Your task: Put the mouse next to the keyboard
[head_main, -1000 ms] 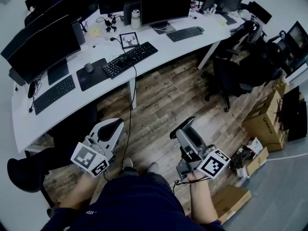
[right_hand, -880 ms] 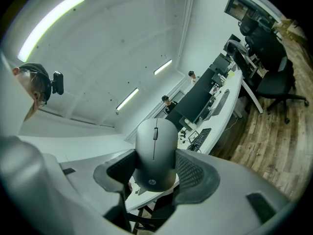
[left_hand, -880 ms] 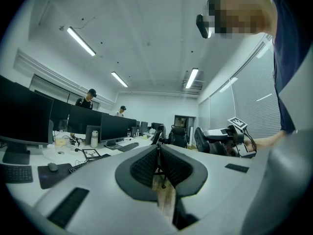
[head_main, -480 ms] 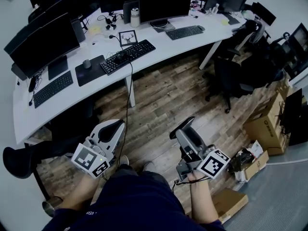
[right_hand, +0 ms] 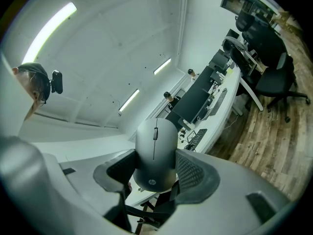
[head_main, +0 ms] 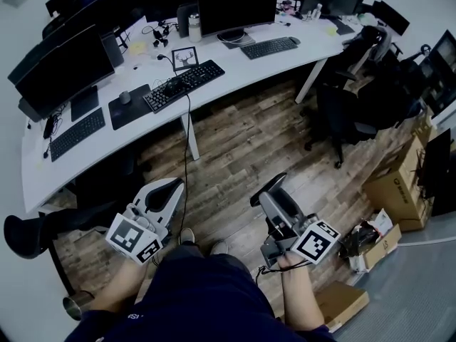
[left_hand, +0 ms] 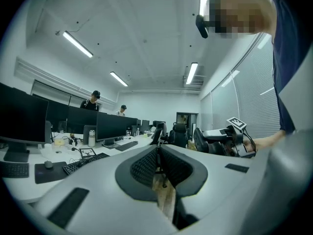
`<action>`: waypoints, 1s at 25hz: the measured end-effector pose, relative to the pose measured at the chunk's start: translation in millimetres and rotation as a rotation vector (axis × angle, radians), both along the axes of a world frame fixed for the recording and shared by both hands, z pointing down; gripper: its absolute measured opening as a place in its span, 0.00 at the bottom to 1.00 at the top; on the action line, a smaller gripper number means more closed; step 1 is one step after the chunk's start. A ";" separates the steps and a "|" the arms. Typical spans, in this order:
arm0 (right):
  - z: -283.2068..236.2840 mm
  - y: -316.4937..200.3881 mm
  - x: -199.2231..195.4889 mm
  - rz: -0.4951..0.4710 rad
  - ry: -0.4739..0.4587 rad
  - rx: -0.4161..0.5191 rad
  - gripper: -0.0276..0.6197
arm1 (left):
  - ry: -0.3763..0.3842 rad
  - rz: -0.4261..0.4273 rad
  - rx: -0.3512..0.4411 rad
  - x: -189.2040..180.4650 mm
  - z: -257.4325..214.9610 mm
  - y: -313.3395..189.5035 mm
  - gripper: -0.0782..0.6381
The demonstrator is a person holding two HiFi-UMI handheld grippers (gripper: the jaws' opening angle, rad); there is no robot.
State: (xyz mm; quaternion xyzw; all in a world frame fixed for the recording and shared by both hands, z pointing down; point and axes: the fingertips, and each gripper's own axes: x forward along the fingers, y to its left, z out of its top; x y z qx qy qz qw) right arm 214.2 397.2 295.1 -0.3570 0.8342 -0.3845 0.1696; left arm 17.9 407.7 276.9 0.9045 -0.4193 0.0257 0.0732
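A grey mouse (right_hand: 155, 151) sits between the pads of my right gripper (right_hand: 154, 166), which is shut on it. In the head view that gripper (head_main: 271, 186) hovers over the wooden floor, well short of the white desk (head_main: 235, 66). A black corded keyboard (head_main: 184, 84) lies on the desk beside a dark mouse pad (head_main: 128, 107) that carries another mouse (head_main: 125, 97). More keyboards lie at the left (head_main: 75, 134) and the right (head_main: 271, 47). My left gripper (head_main: 169, 184) is shut and holds nothing; its pads meet in the left gripper view (left_hand: 158, 161).
Black monitors (head_main: 235, 7) line the desk. A framed picture (head_main: 187, 58) stands behind the corded keyboard. Office chairs (head_main: 340, 112) stand on the right, cardboard boxes (head_main: 399, 180) beyond them. A dark stool (head_main: 28, 234) and a metal cup (head_main: 75, 306) sit at the lower left.
The desk has slid slightly up and left in the head view. Both grippers keep their places in the frame, the mouse still held. The metal cup has come into view at the lower left.
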 end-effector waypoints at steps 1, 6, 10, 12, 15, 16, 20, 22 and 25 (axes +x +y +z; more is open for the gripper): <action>0.4 -0.9 2.2 0.000 -0.001 -0.001 0.44 | -0.001 -0.001 0.001 1.9 -0.5 -1.0 0.17; 1.1 -9.5 9.7 -0.003 -0.002 0.002 0.44 | -0.001 -0.009 0.007 7.9 -1.5 -7.9 0.17; 3.0 -16.8 14.4 -0.008 0.000 0.001 0.44 | 0.002 -0.017 0.008 11.8 -0.3 -14.6 0.17; 2.8 -21.5 15.7 -0.011 0.002 0.002 0.44 | 0.003 -0.018 0.008 14.0 0.1 -19.5 0.17; 4.0 -28.6 18.0 -0.013 0.006 0.000 0.44 | 0.006 -0.015 0.004 19.0 2.2 -27.3 0.17; 5.0 -31.5 19.3 -0.012 0.008 -0.002 0.44 | 0.006 -0.013 0.003 21.1 3.2 -30.6 0.17; 9.6 -46.7 23.0 -0.009 0.012 -0.007 0.44 | 0.011 -0.005 -0.002 26.7 8.0 -48.2 0.17; 11.3 -54.7 24.0 -0.009 0.015 -0.006 0.44 | 0.013 0.001 -0.005 28.7 10.5 -57.4 0.17; 15.6 -68.6 24.9 0.001 0.014 -0.022 0.44 | 0.015 0.007 -0.012 28.9 13.3 -72.8 0.17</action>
